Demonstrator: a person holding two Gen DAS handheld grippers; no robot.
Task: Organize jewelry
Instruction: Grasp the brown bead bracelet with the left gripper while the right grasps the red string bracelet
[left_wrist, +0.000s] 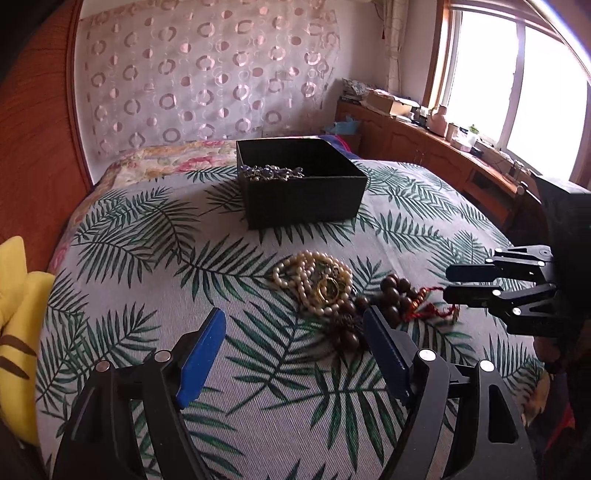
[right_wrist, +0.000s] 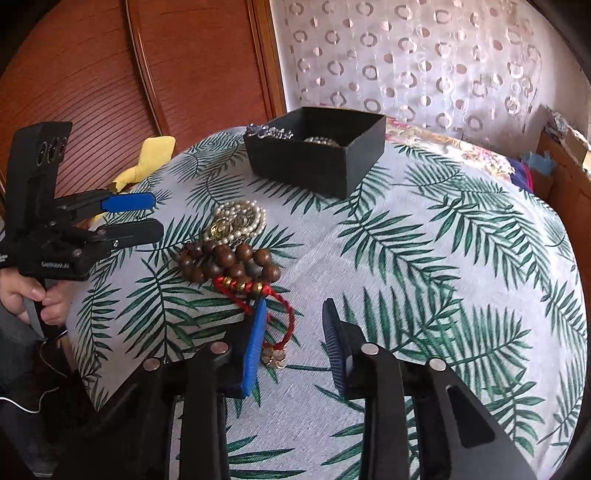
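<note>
A pile of jewelry lies on the leaf-print cloth: a pearl necklace (left_wrist: 314, 282) (right_wrist: 242, 216) with gold rings, a brown wooden bead bracelet (left_wrist: 393, 293) (right_wrist: 231, 262), and a red cord bracelet (right_wrist: 286, 319) (left_wrist: 424, 308) with gold beads. A black box (left_wrist: 301, 184) (right_wrist: 317, 149) behind holds dark beaded jewelry (left_wrist: 273, 172) and a pearl piece (right_wrist: 321, 140). My left gripper (left_wrist: 295, 328) (right_wrist: 155, 218) is open and empty, just short of the pile. My right gripper (right_wrist: 293, 317) (left_wrist: 448, 282) is open, its jaws on either side of the red cord, low over the cloth.
A yellow plush (left_wrist: 18, 314) (right_wrist: 147, 158) lies at the bed's left edge by the wooden headboard (right_wrist: 147, 74). A wooden counter (left_wrist: 443, 147) with clutter runs under the window on the right. A floral quilt (left_wrist: 166, 158) lies behind the box.
</note>
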